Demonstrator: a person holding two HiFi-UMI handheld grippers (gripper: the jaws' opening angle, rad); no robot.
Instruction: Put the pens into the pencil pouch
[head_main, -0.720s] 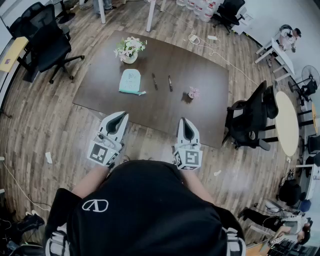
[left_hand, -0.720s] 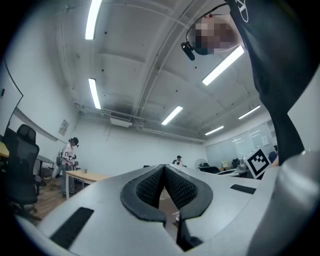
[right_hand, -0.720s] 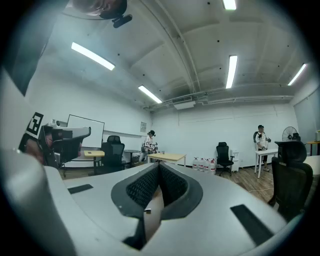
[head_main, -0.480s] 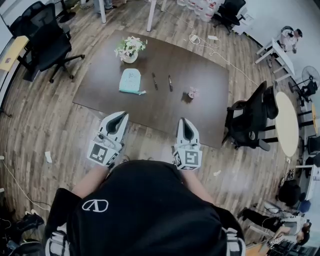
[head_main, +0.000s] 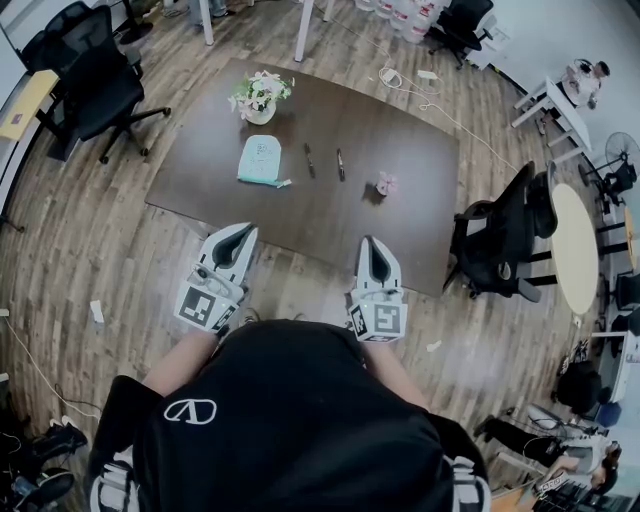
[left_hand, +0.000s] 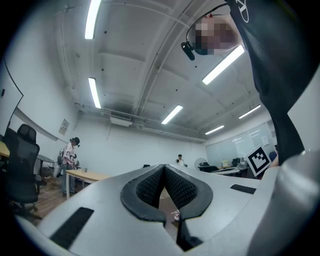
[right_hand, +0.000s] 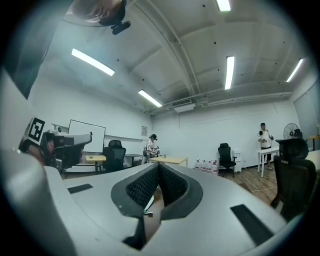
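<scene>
Pens (head_main: 309, 162) on table (head_main: 400, 150), well beyond left gripper (head_main: 243, 231) and right gripper (head_main: 369, 242), jaws clenched empty

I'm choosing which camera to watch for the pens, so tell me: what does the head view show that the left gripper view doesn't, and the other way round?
Only the head view shows the pencil pouch, with a pen and a second pen lying to its right. Only the left gripper view shows the ceiling lights and a close look at the jaws, shut with nothing between them. Both show the left gripper, held short of the task items.
</scene>
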